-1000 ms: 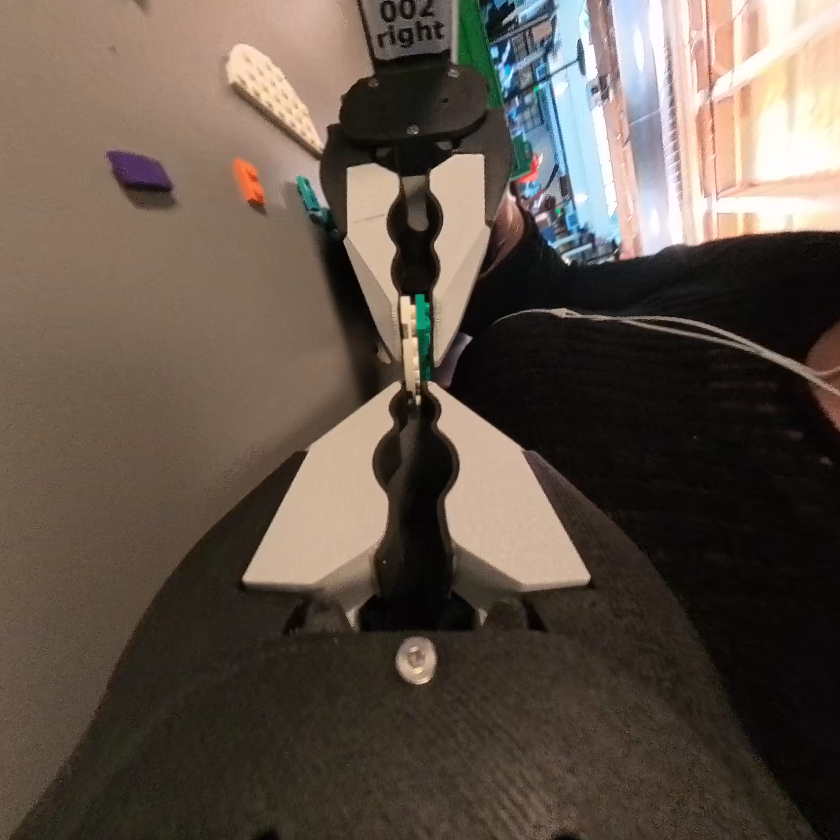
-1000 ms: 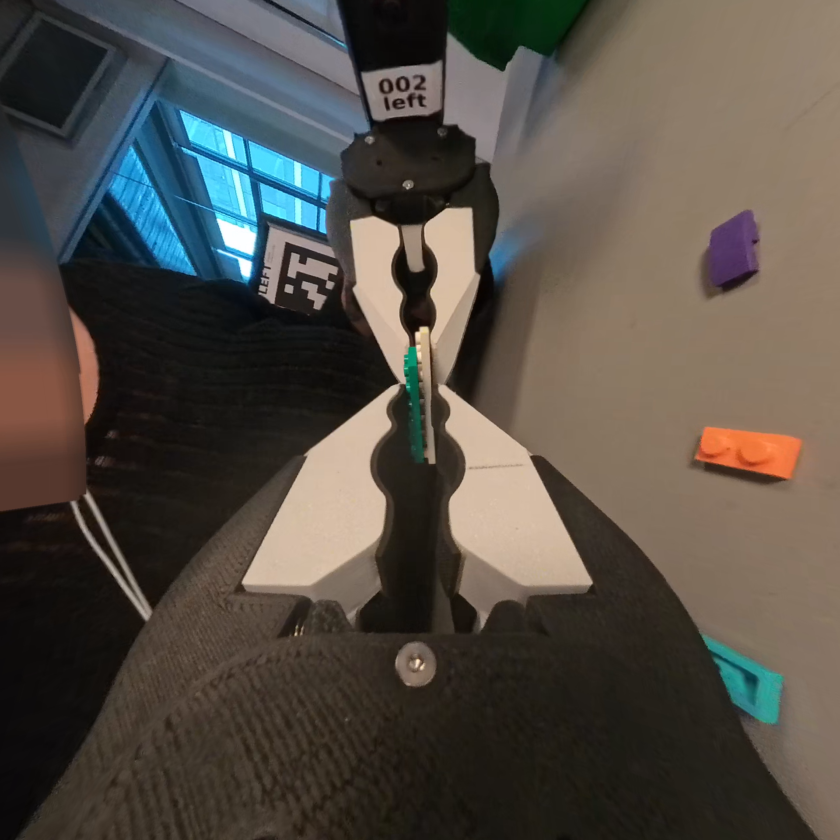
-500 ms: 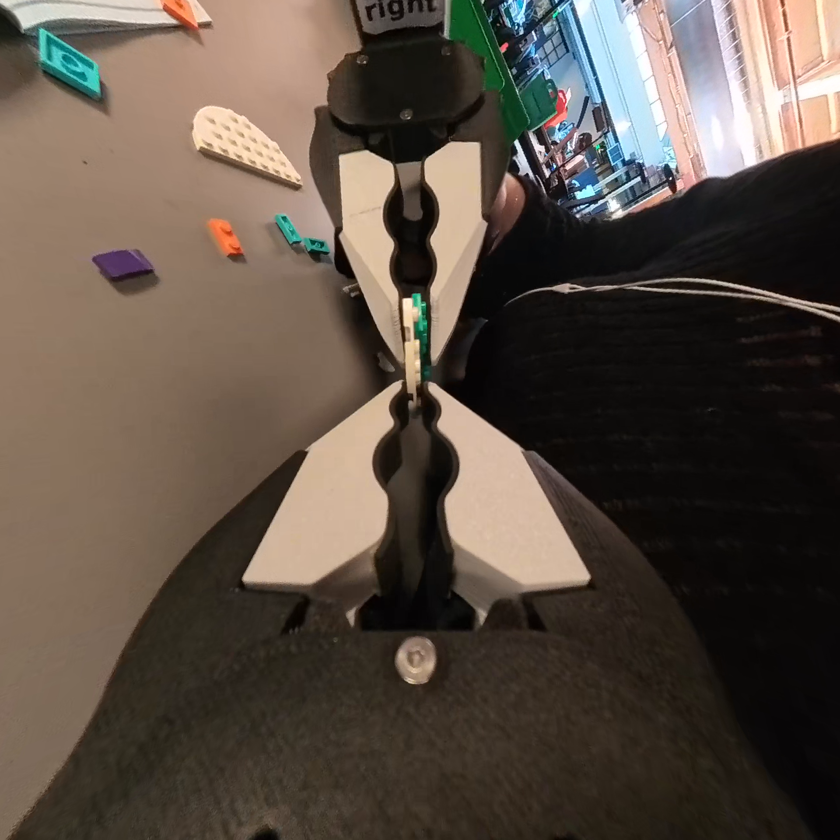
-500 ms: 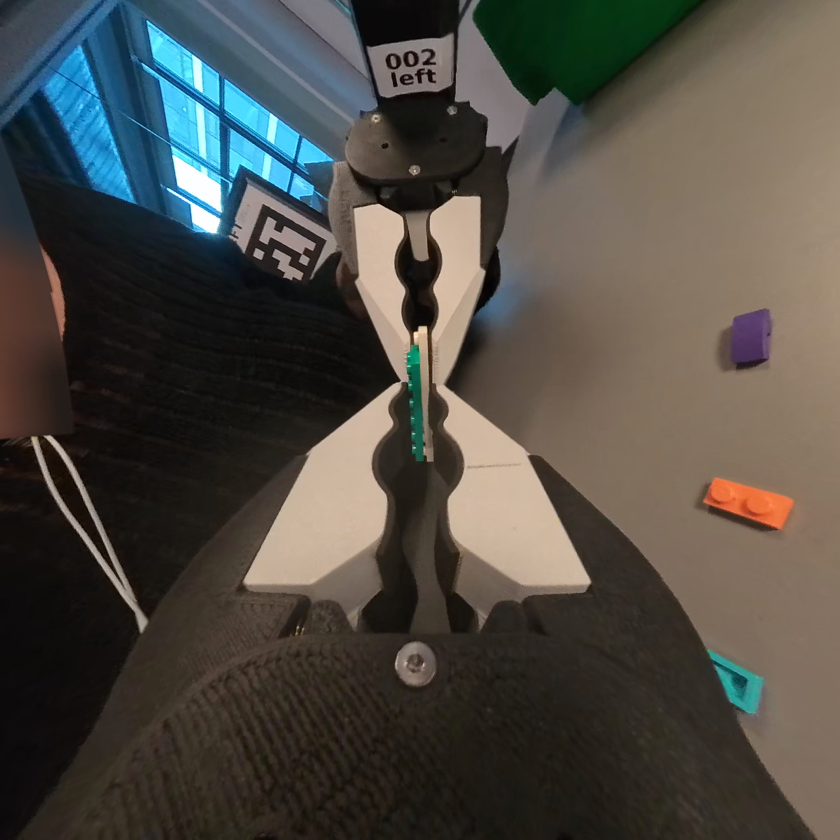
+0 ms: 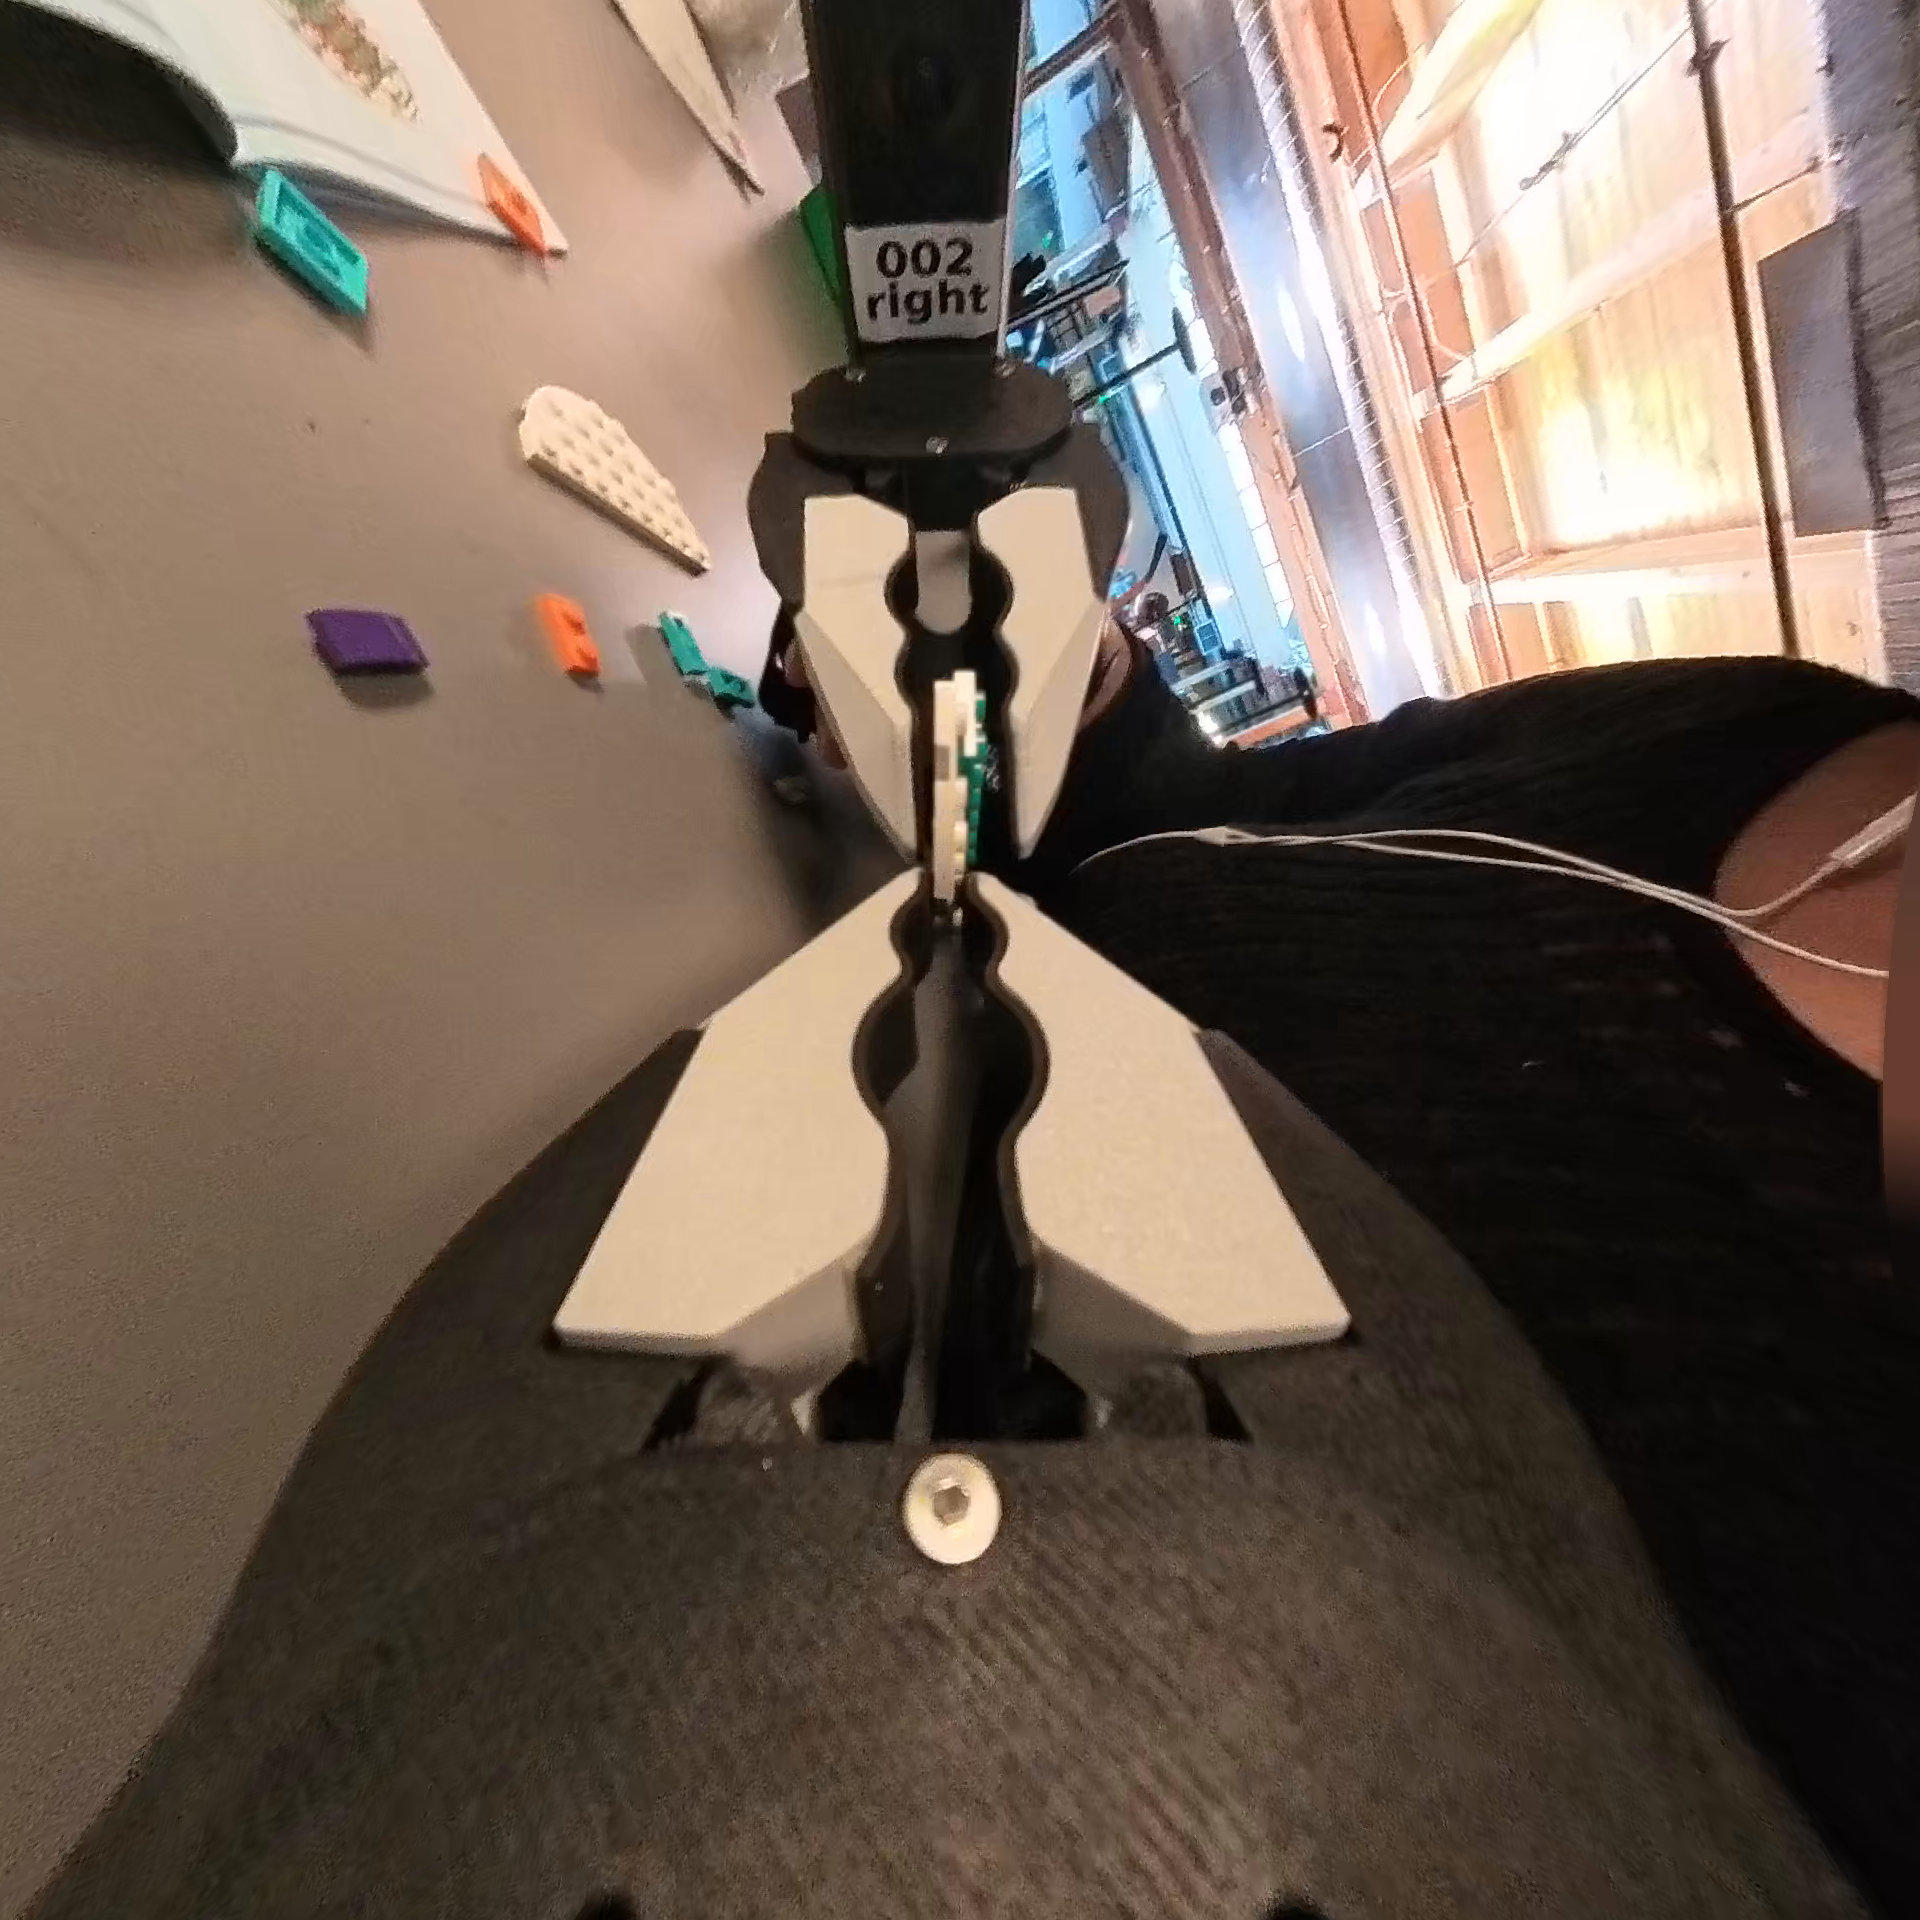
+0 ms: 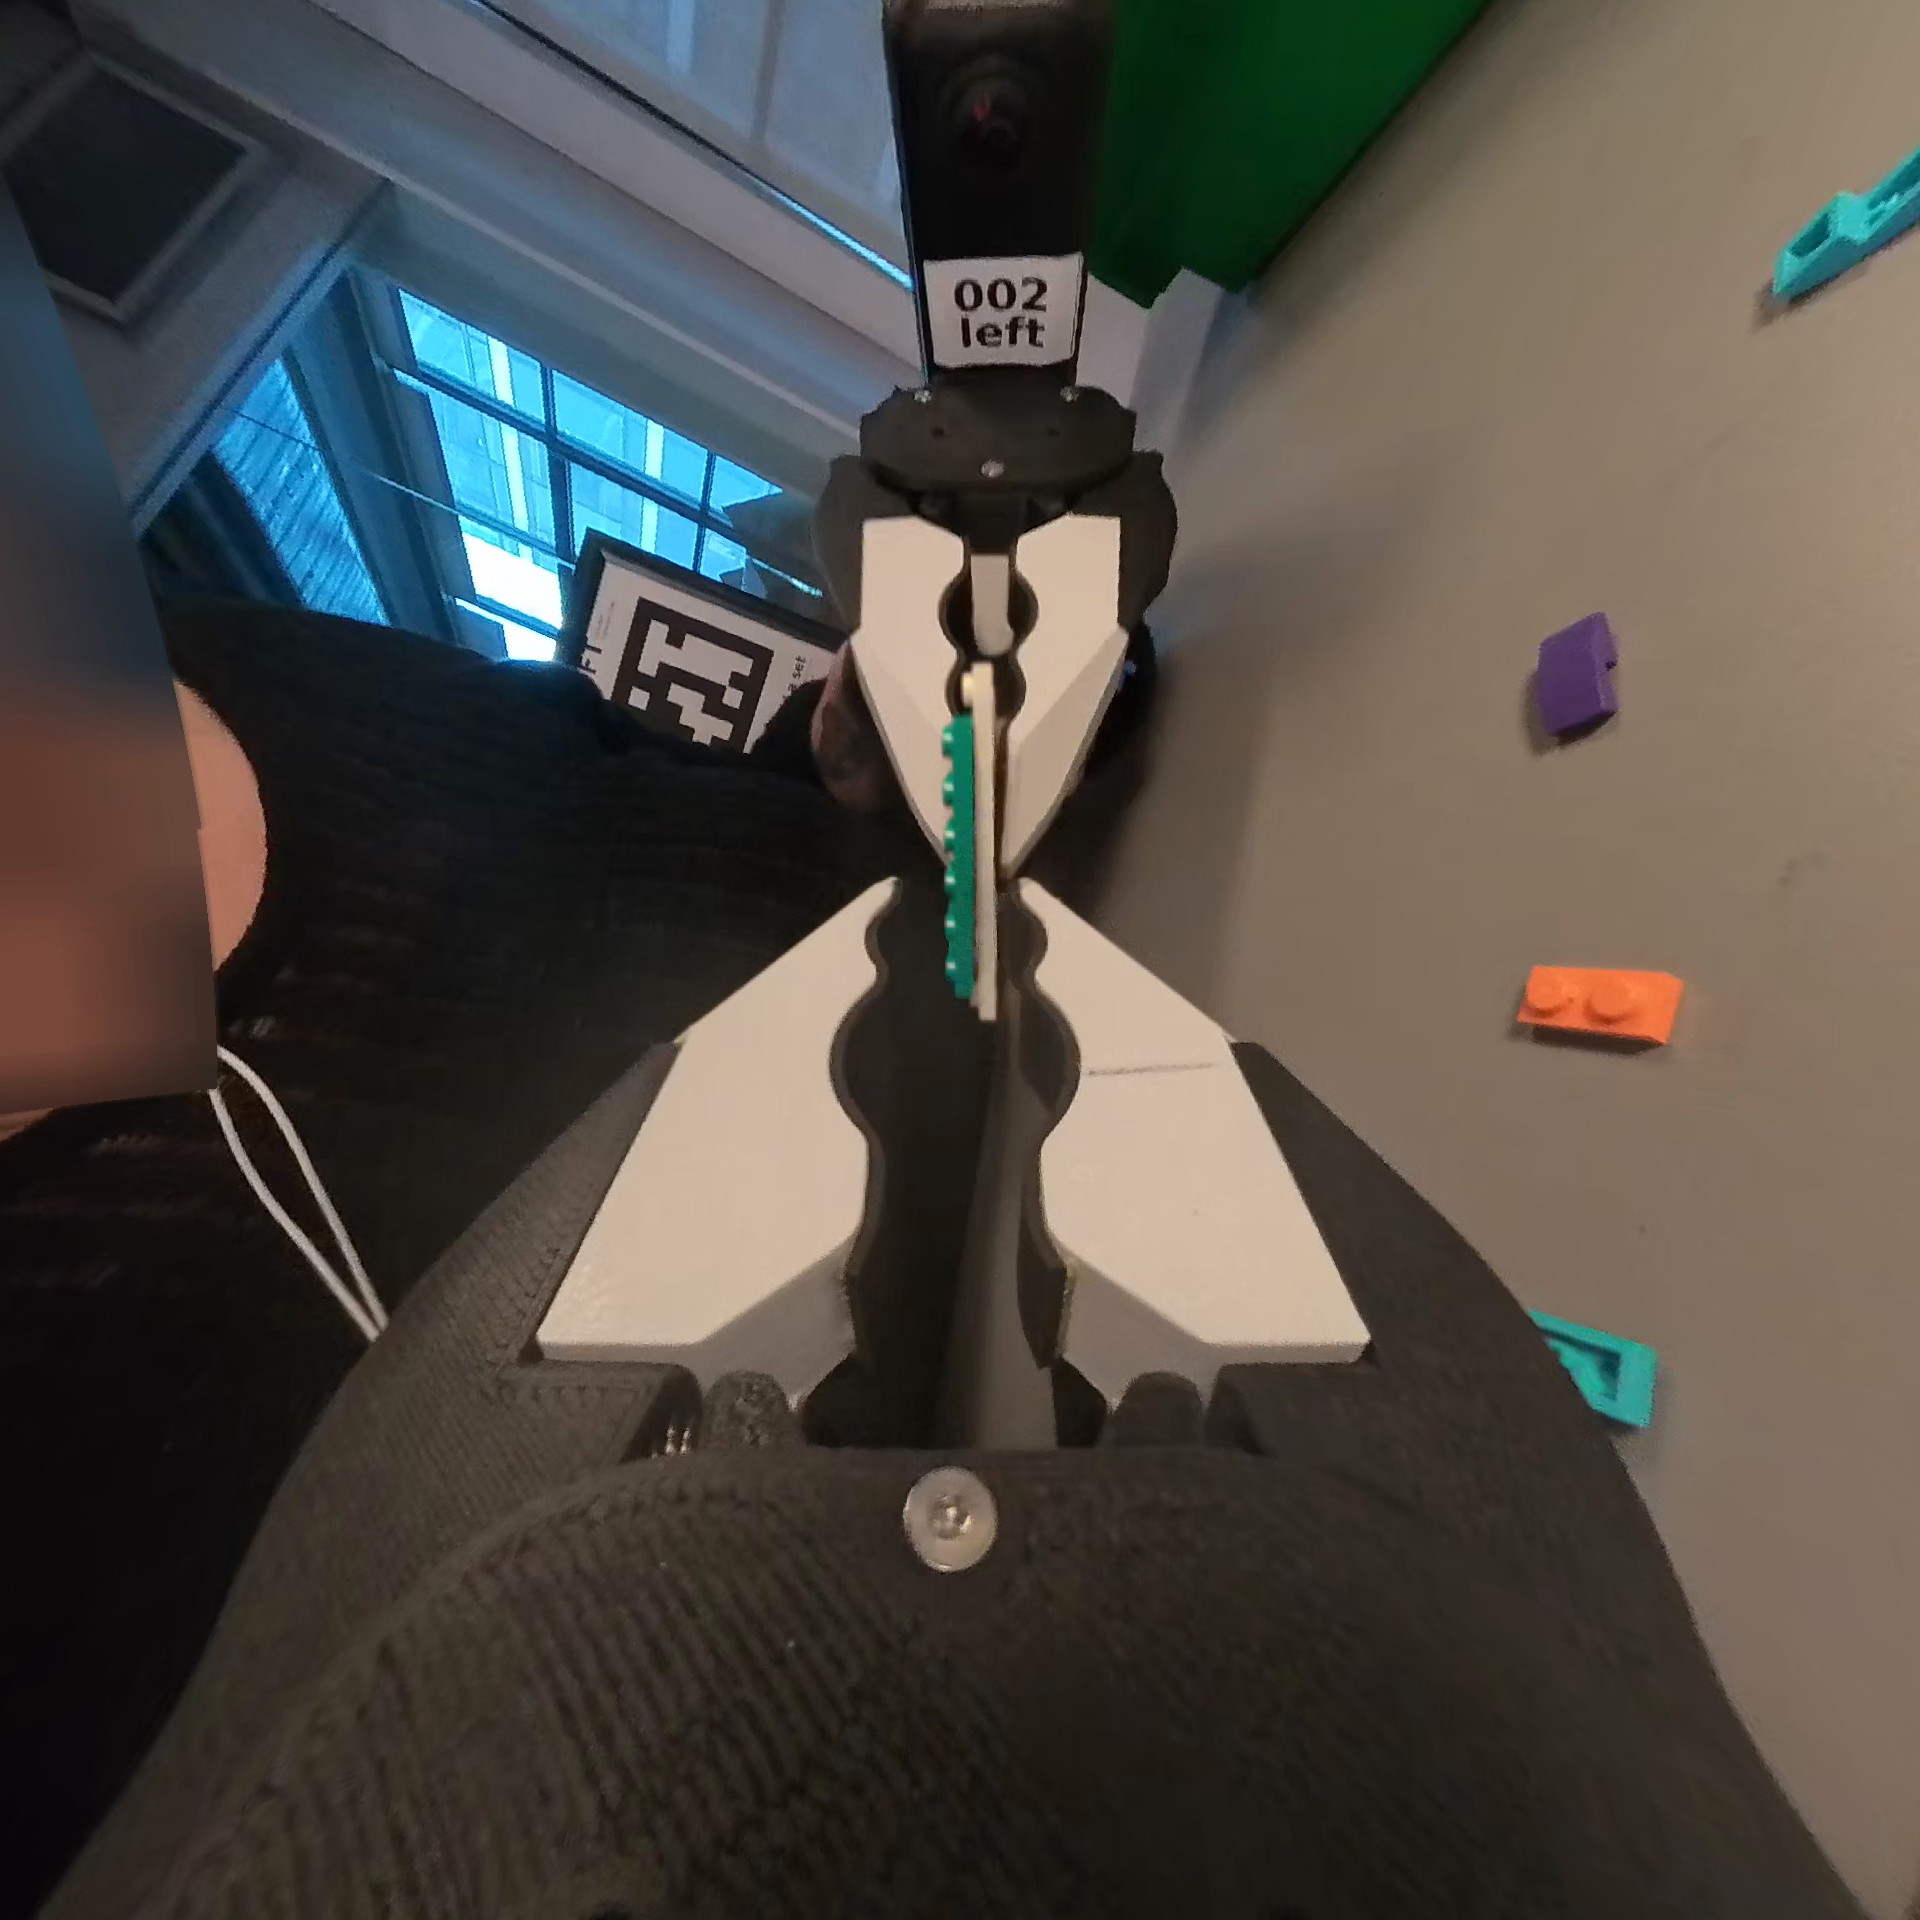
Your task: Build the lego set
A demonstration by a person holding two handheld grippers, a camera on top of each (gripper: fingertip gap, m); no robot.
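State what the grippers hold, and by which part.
Both grip one white-and-green plate stack edge-on: left gripper at one end, right gripper at the opposite end.

A plain grey table (image 5: pixel 260 987) fills the left of the left wrist view and the right of the right wrist view. Past its edge, tall windows (image 5: pixel 1621 312) with pale wooden frames glow warm yellow, beside a darker strip lit blue. In the right wrist view a window (image 6: pixel 582 488) with dark bars shows cold blue daylight, under a grey-white frame (image 6: pixel 540 145). A green panel (image 6: pixel 1268 114) stands at the table's far edge.
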